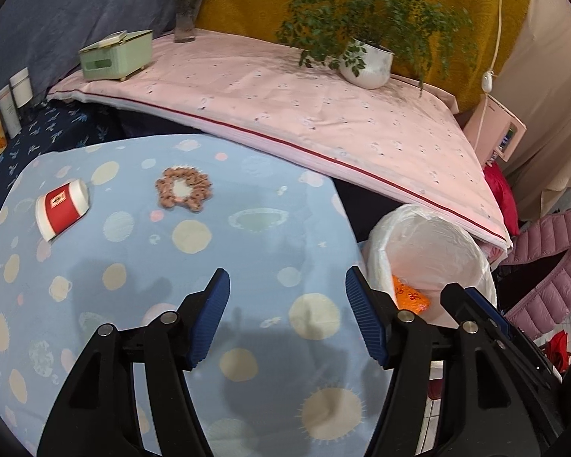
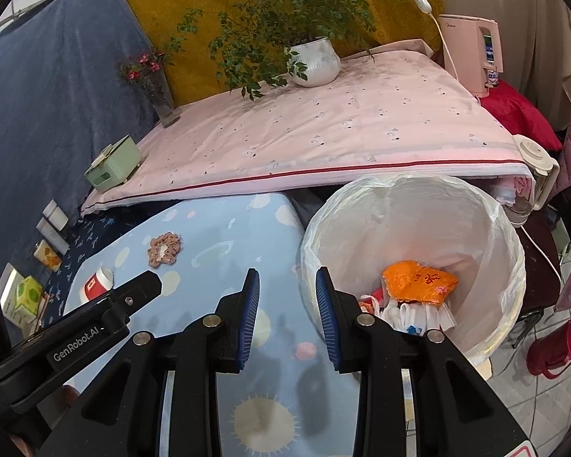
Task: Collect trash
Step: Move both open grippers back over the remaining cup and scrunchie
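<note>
Left tongs: the left tongs [image 1: 287, 320] hang above the counter [image 1: 152, 304], spread wide, with nothing between the blue pads.
Right tongs: the right tongs [image 2: 287, 320] sit at the counter's right edge, parted by a narrower gap, also empty.
Counter: a low surface under a pale blue cloth printed with spots and suns.
Bin: a white-lined trash bin [image 2: 510, 251] stands just beside the counter on its right, below its level.
Already collected: an orange wrapper [image 2: 418, 280] and some white crumpled packaging [image 2: 418, 314] lie at the bottom of the bin.
Left to collect: a red and white paper cup [image 1: 63, 209] lies tipped on its side toward the far left of the counter, well apart from both tongs.
Uncertain item: a pinkish-brown scrunchie [image 1: 184, 189] lies near the cup, farther back; it looks like a keepsake, not trash.
Progress: judging by this, the task is partly done, with the cup the likely next pick.
Beyond: a pink-covered bed [image 1: 285, 106] carries a potted plant [image 1: 367, 63] and a green box [image 1: 116, 59].
</note>
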`<state>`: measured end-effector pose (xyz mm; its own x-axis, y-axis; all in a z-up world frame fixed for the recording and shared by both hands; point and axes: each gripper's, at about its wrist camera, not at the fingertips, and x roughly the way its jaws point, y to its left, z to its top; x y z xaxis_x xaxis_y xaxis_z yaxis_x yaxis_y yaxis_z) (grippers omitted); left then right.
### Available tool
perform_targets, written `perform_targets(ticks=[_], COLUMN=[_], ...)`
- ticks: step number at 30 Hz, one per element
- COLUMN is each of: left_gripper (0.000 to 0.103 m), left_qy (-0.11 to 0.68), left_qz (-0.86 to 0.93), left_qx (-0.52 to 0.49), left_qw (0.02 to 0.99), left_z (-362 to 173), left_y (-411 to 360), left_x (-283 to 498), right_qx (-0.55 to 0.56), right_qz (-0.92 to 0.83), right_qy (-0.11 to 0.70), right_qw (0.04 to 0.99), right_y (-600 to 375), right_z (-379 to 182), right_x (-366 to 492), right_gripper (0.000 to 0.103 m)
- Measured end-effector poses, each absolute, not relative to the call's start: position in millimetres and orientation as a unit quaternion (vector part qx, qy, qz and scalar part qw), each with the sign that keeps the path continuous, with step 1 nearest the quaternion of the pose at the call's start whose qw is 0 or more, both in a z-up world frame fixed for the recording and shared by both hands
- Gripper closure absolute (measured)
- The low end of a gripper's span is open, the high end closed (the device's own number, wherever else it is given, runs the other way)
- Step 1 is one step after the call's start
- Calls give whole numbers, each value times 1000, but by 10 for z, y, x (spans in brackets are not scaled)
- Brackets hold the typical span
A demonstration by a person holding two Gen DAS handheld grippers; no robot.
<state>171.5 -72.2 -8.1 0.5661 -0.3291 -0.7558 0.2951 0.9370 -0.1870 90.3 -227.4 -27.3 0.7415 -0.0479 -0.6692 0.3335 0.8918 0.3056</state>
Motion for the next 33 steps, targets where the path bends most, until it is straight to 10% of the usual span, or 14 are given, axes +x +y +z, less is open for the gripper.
perform_targets(ticks=[33], left_gripper=[20], left_qy=[455], left_qz=[8], left_qx=[-111], left_qw=[884], left_z=[-666], left_y=[1613], left_x=[2558], right_qx=[119], right_qz=[-20], right_qy=[423], right_qw=[898], right_y=[-779], right_z=[-724], right_x=[2055], right_gripper=[58])
